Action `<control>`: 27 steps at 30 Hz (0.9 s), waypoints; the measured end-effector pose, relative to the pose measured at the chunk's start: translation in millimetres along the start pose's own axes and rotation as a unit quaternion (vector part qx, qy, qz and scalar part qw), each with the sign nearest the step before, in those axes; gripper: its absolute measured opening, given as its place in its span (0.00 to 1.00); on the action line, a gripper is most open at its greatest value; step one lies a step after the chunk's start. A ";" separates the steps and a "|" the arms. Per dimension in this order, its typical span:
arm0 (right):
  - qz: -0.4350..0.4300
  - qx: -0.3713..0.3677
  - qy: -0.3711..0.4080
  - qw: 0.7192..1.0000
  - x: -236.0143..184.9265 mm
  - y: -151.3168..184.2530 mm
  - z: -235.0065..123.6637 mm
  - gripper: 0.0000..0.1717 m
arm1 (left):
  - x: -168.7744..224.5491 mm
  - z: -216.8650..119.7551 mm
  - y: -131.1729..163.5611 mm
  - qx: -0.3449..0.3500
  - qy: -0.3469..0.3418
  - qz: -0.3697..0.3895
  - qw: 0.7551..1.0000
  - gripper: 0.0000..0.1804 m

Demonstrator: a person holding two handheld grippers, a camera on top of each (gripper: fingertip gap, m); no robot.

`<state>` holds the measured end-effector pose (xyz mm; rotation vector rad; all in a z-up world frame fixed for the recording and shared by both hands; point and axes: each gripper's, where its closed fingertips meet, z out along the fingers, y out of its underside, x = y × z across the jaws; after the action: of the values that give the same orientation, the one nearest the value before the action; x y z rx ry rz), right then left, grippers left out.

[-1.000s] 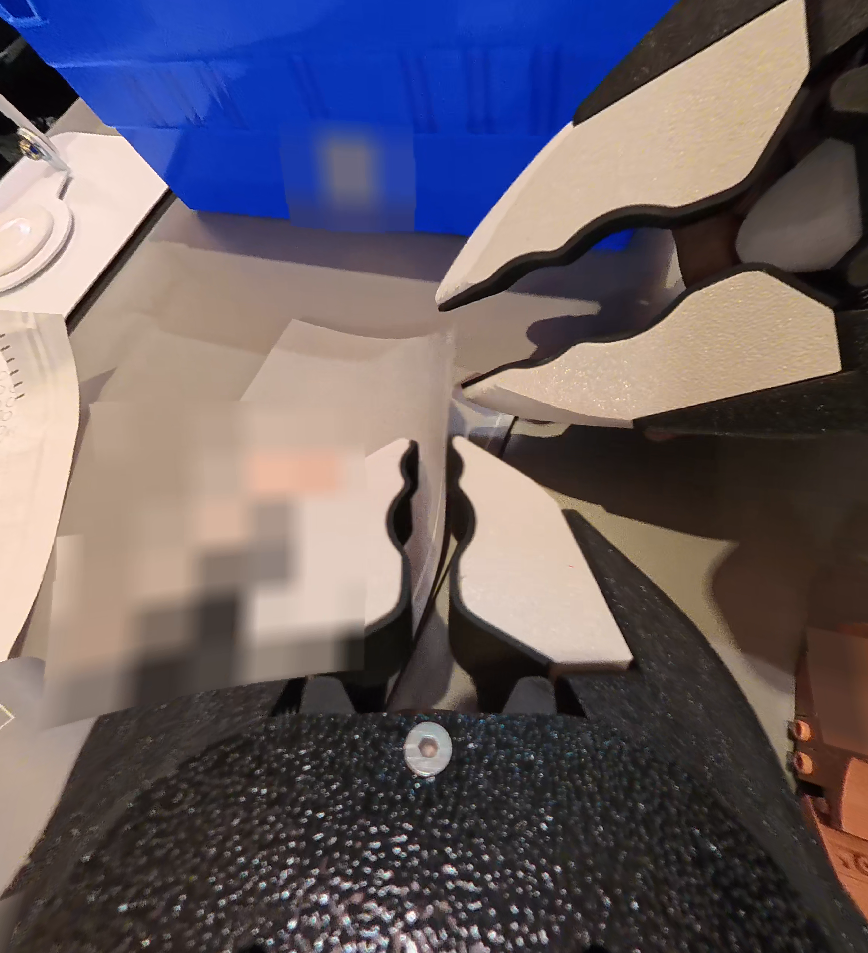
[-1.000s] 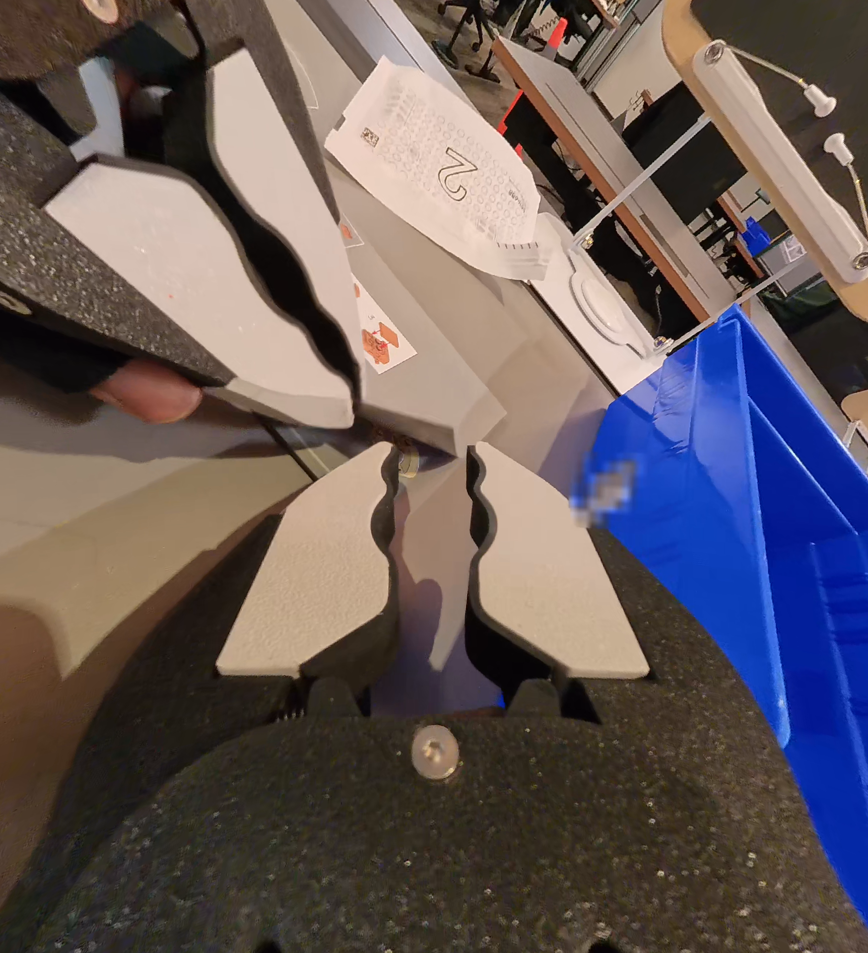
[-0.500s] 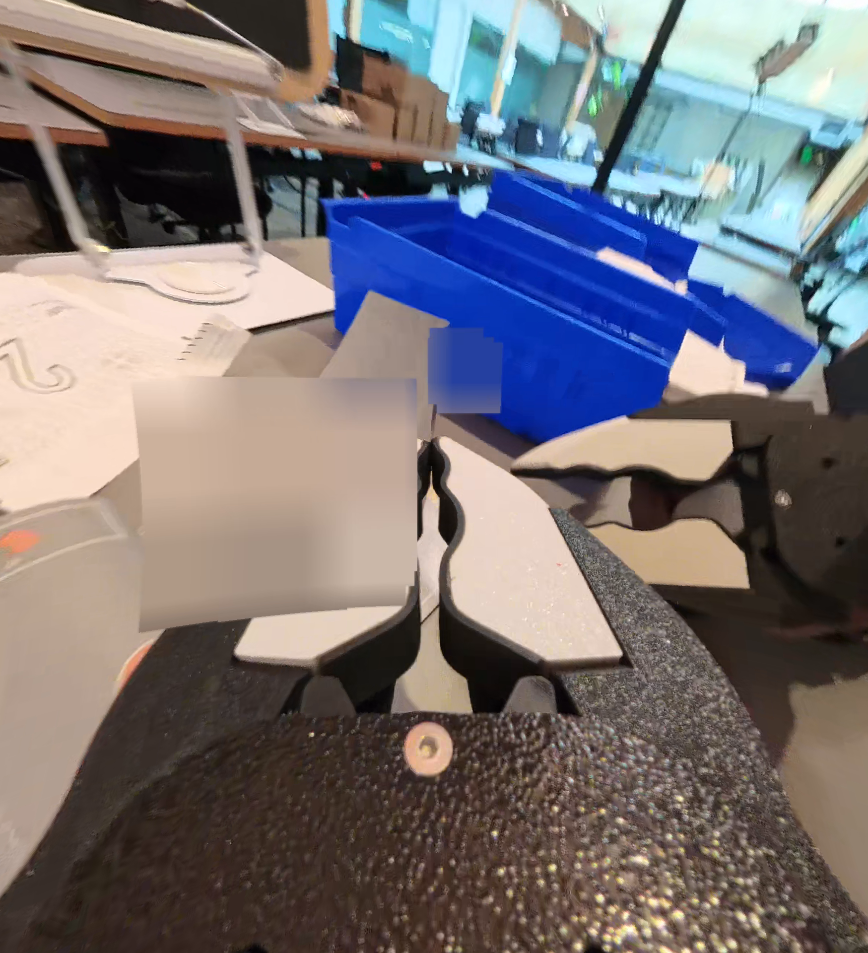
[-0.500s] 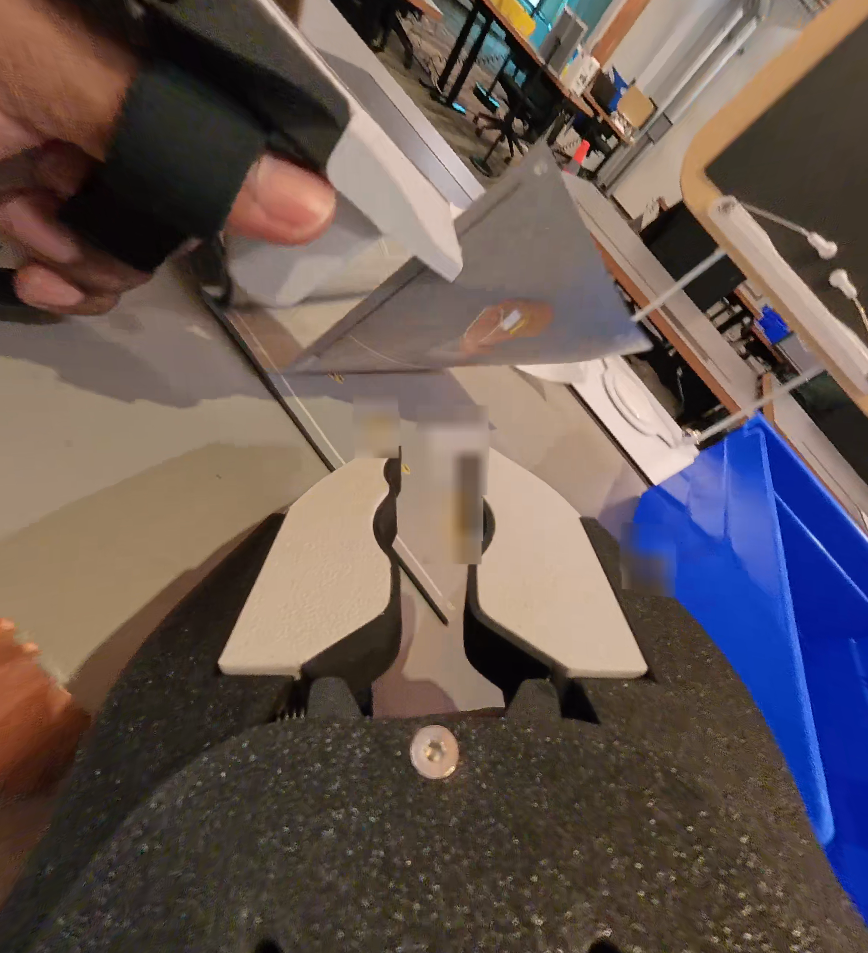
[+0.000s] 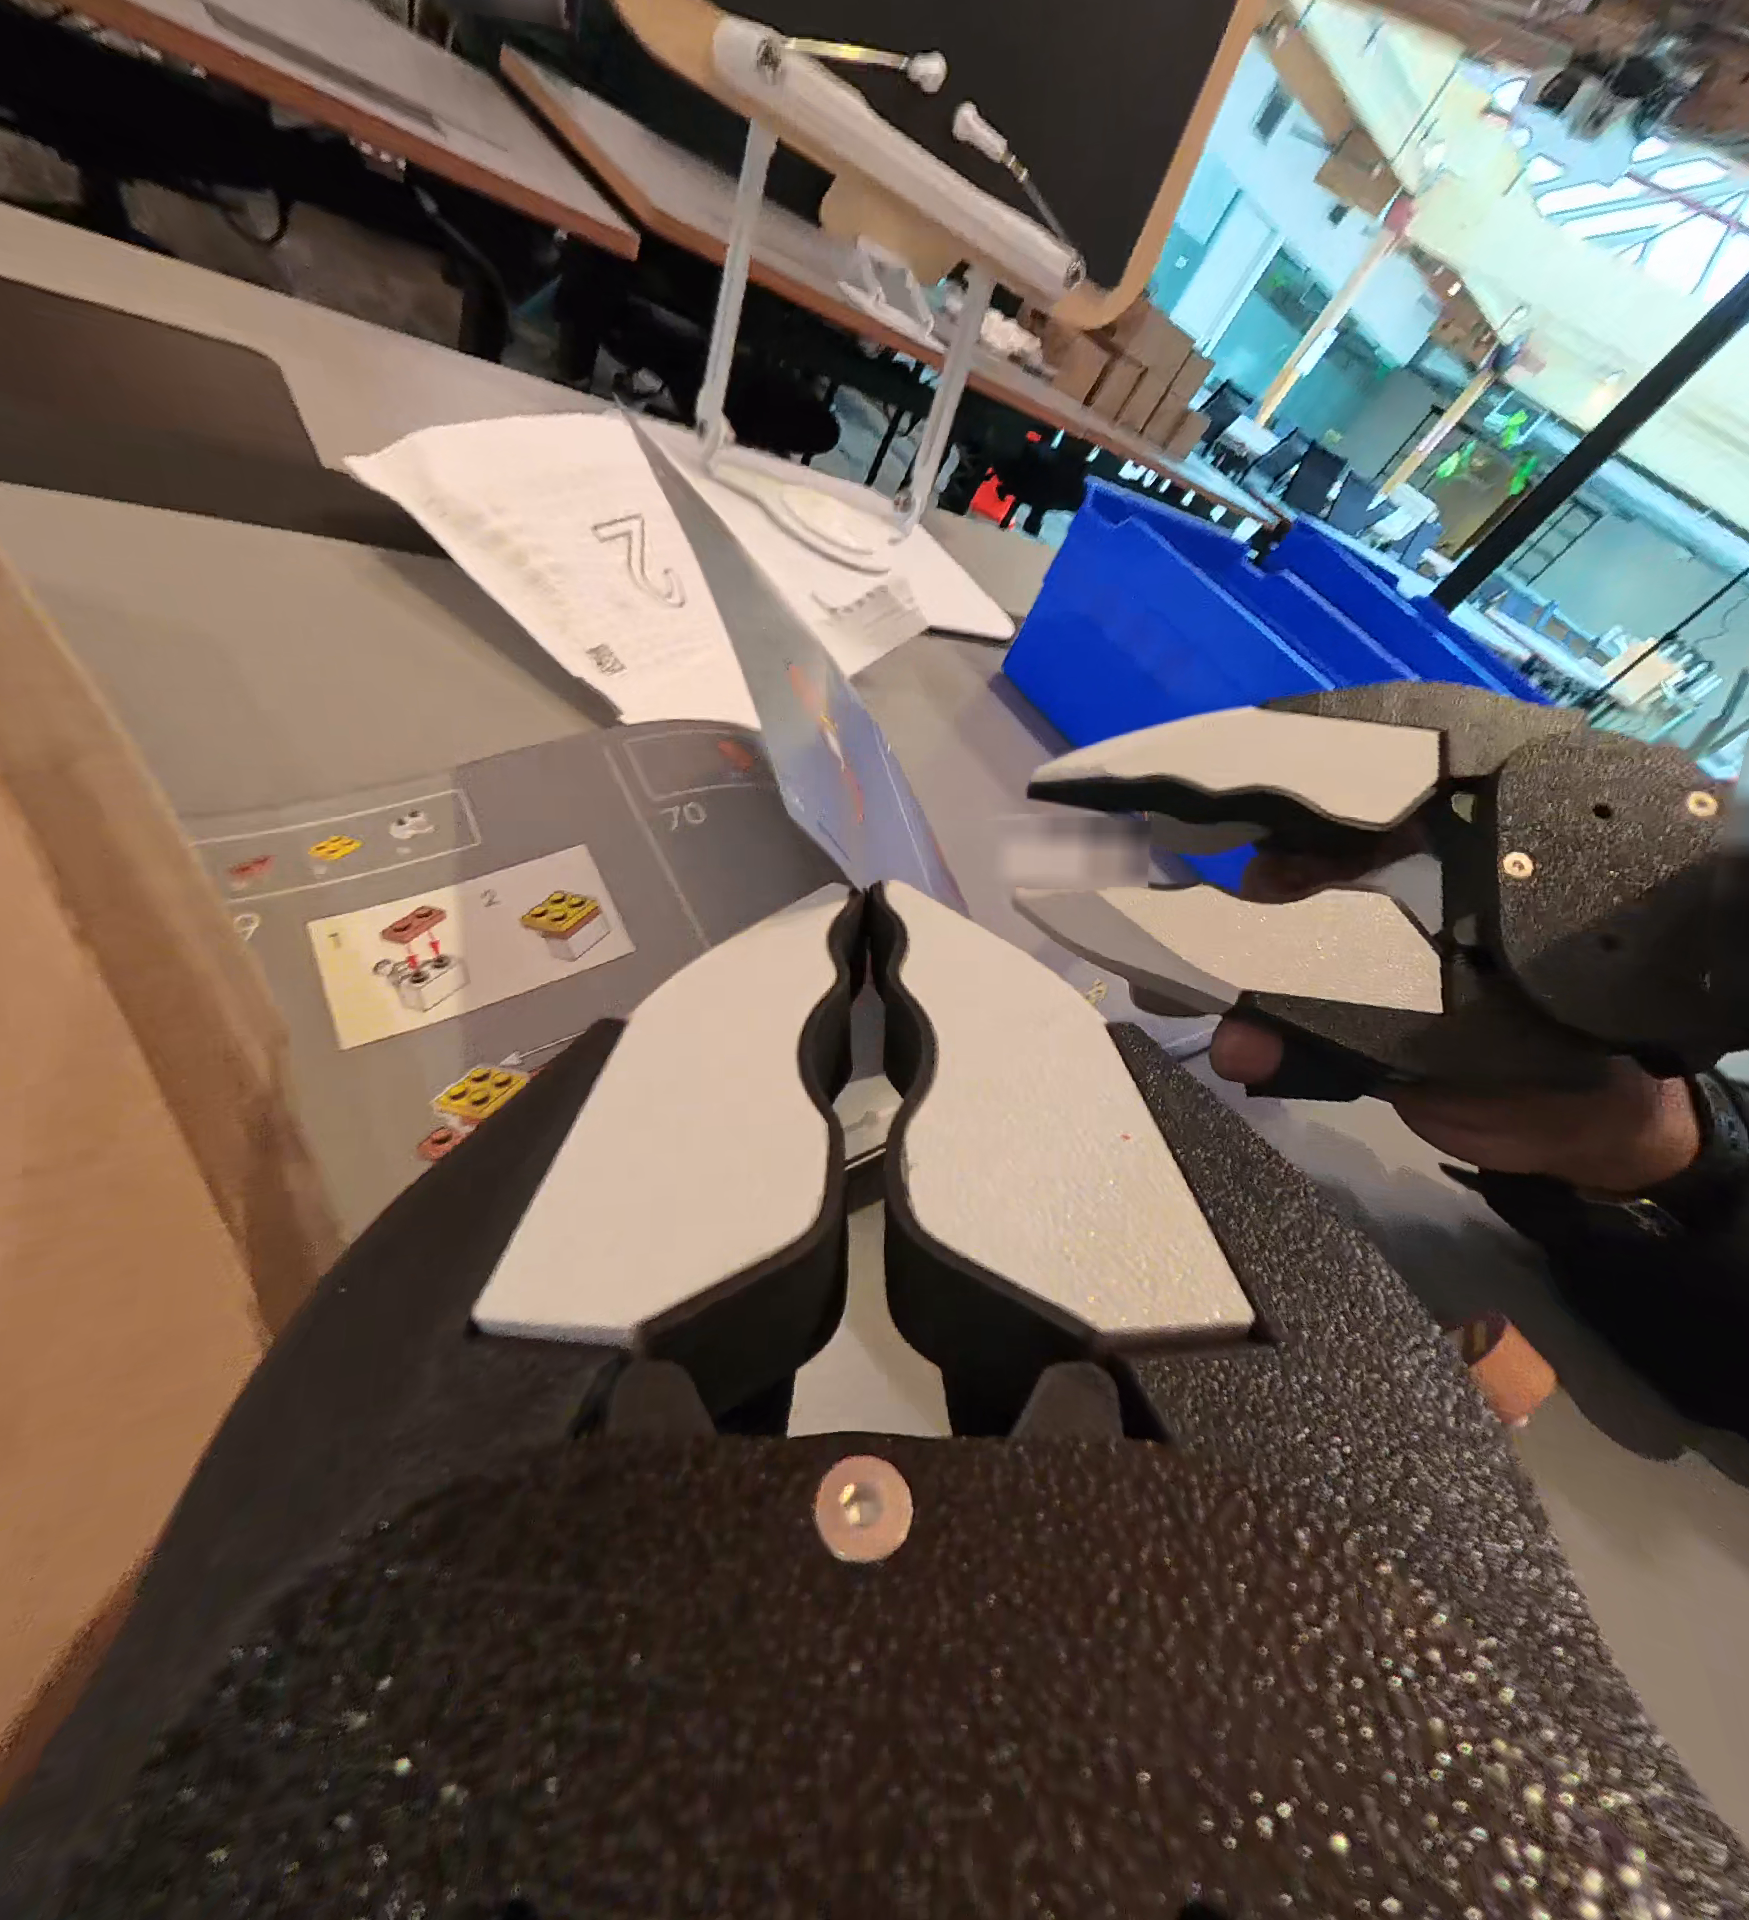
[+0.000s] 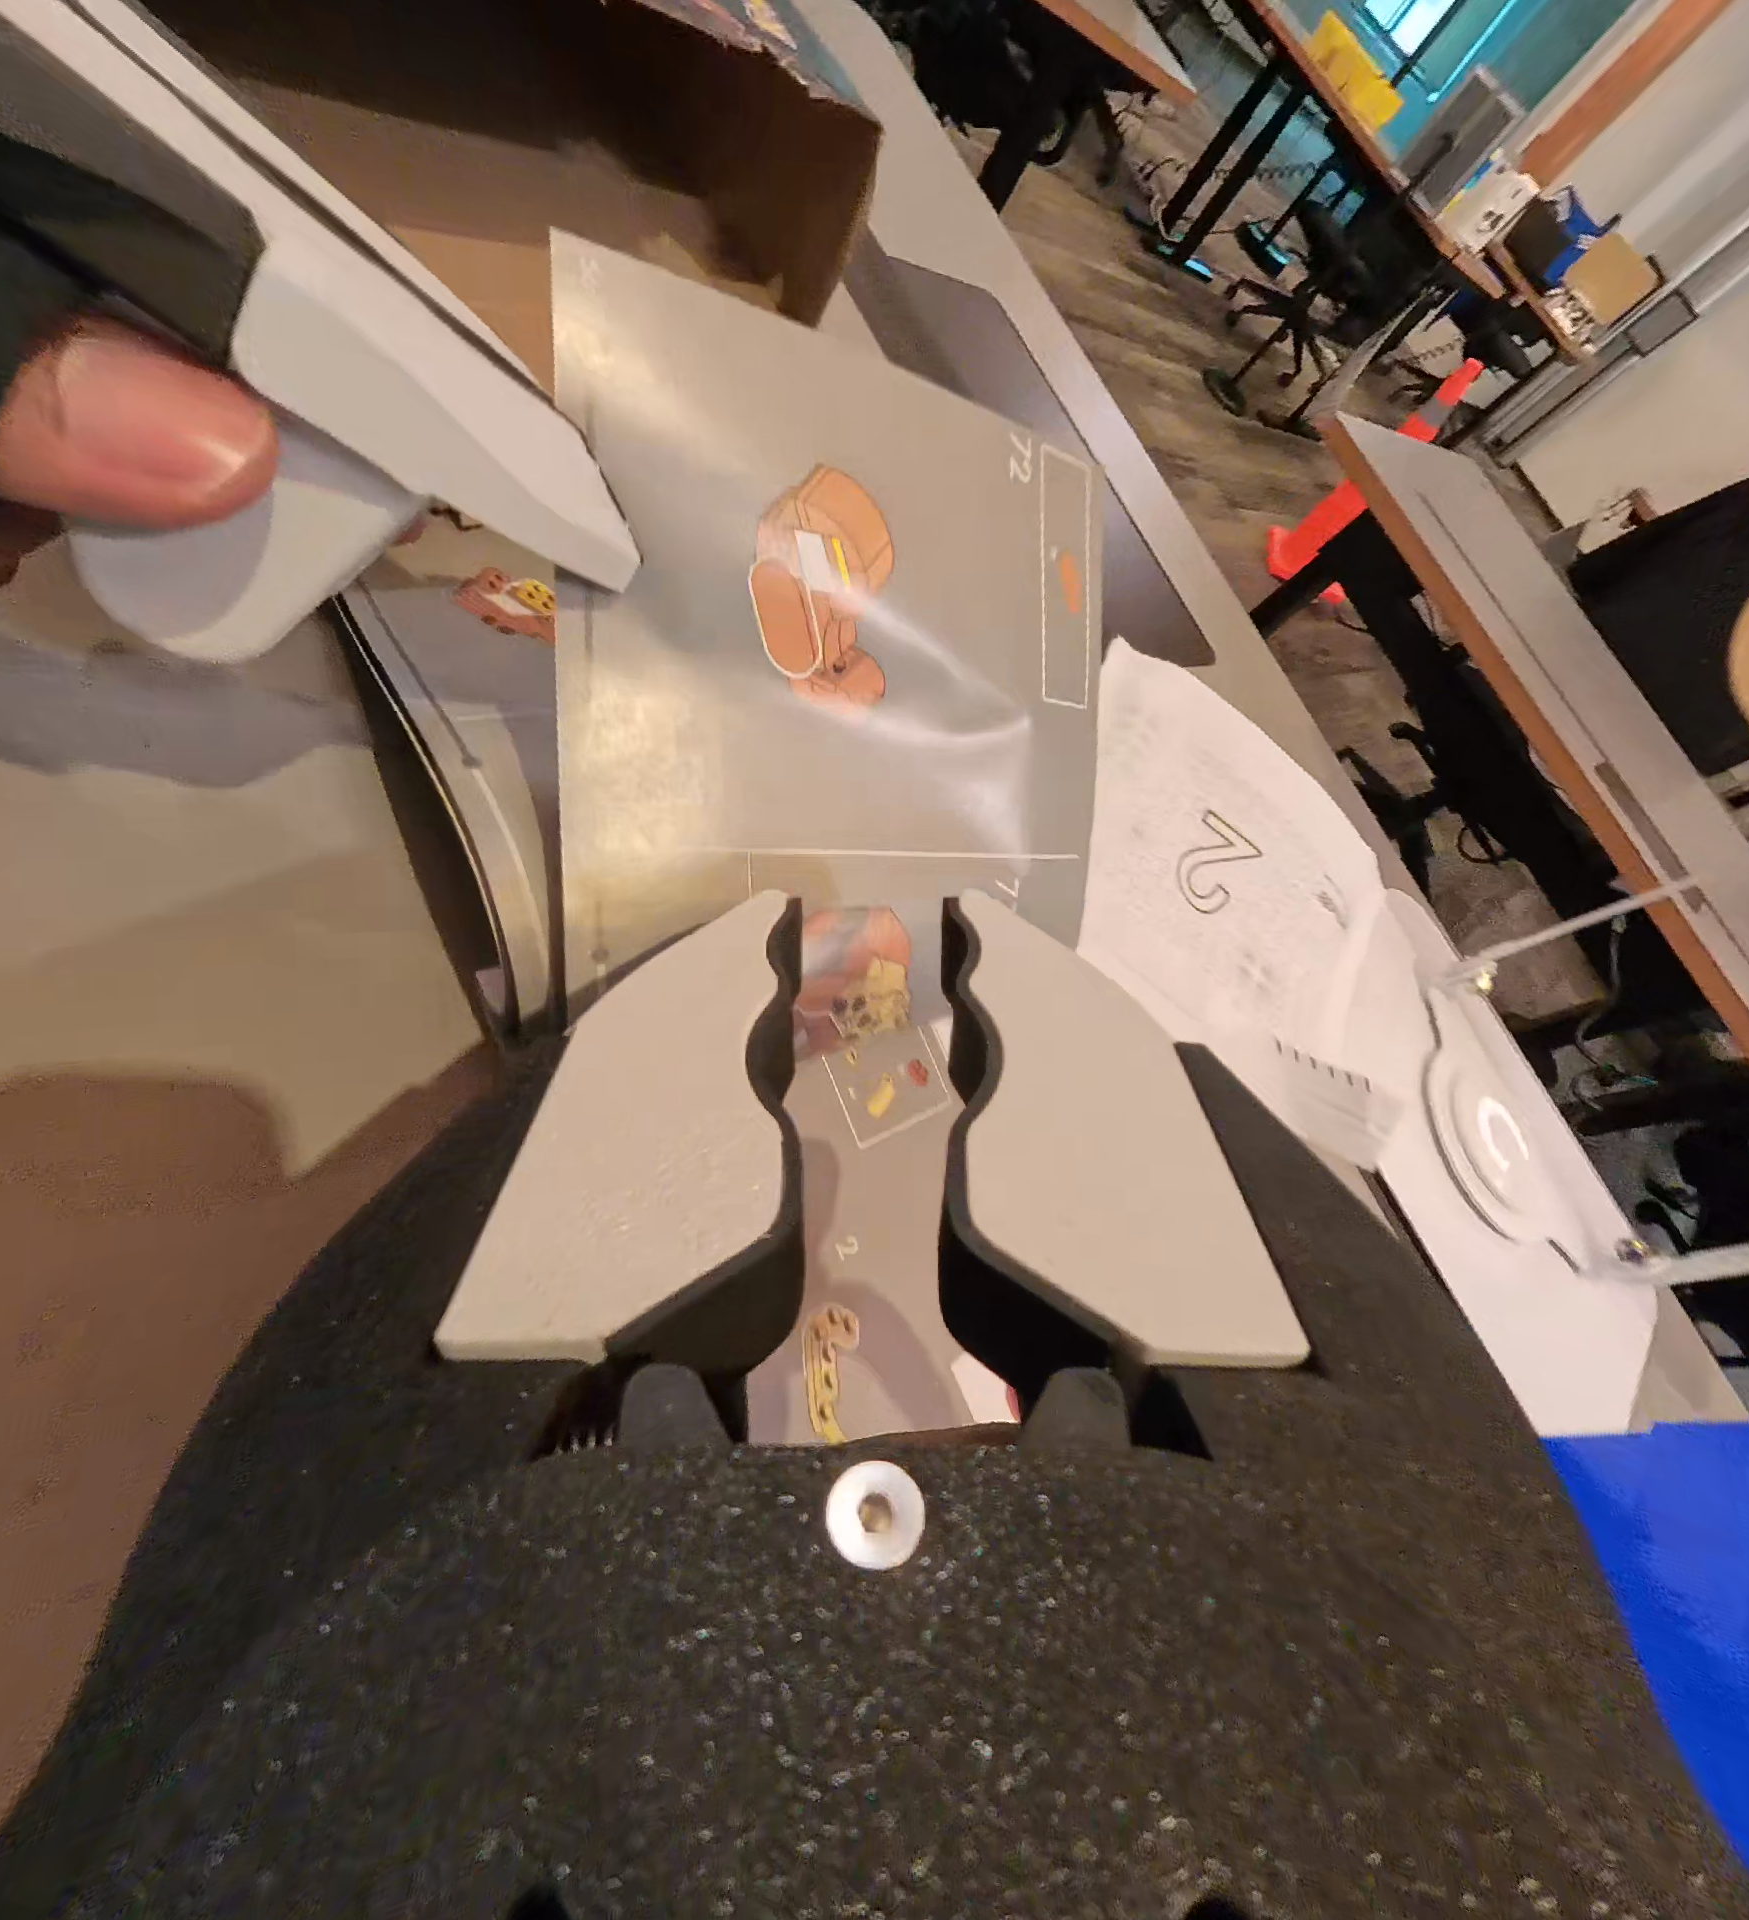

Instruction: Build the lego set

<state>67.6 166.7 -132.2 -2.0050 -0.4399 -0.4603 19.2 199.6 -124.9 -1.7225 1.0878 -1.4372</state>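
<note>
A glossy grey building-brick instruction booklet point(image 5: 496, 883) lies open on the grey desk point(image 5: 226, 644). One of its pages point(image 6: 797, 644), printed with an orange brick model, stands lifted and curved, its edge pinched between the left gripper's point(image 5: 865, 904) closed fingers point(image 5: 704, 1122).

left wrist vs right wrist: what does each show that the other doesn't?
Left wrist only: the left tongs shut on the lifted page edge-on, and the open right tongs from outside.

Right wrist only: the page's printed face and a cardboard box behind it.

Both: the booklet, white sheet, blue bin.
</note>
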 end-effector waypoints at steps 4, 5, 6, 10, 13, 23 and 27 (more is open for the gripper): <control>-0.008 -0.001 -0.003 1.000 -5.1 -1.8 13.3 0.14 | -6.7 -3.6 5.9 -0.037 -0.002 -0.011 0.999 0.07; -0.009 -0.002 -0.004 1.000 -6.0 -1.4 15.3 0.14 | -7.9 -5.8 6.1 -0.043 0.000 -0.012 0.999 0.09; -0.010 -0.004 -0.005 1.000 -7.1 -0.7 17.3 0.14 | -8.4 -8.0 5.8 -0.049 0.001 -0.008 0.999 0.12; -0.014 -0.011 -0.012 1.000 -10.6 2.6 22.9 0.14 | -3.0 -19.1 8.3 -0.091 0.002 0.061 0.994 0.23; -0.014 -0.015 -0.017 1.000 -12.0 4.5 25.0 0.14 | 8.5 -30.4 6.5 -0.106 0.013 0.144 0.984 0.29; -0.022 -0.008 -0.030 0.999 -20.2 -1.6 29.9 0.14 | -36.4 -92.0 12.3 -0.226 -0.082 0.428 0.871 0.28; -0.026 -0.005 -0.035 0.999 -22.4 -5.9 33.3 0.14 | -66.9 -114.6 16.0 -0.282 -0.102 0.450 0.841 0.29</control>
<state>49.9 196.4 -153.3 -2.0275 -0.5341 -0.4258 -100.2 255.9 -146.1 -1.3073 1.9600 -0.3405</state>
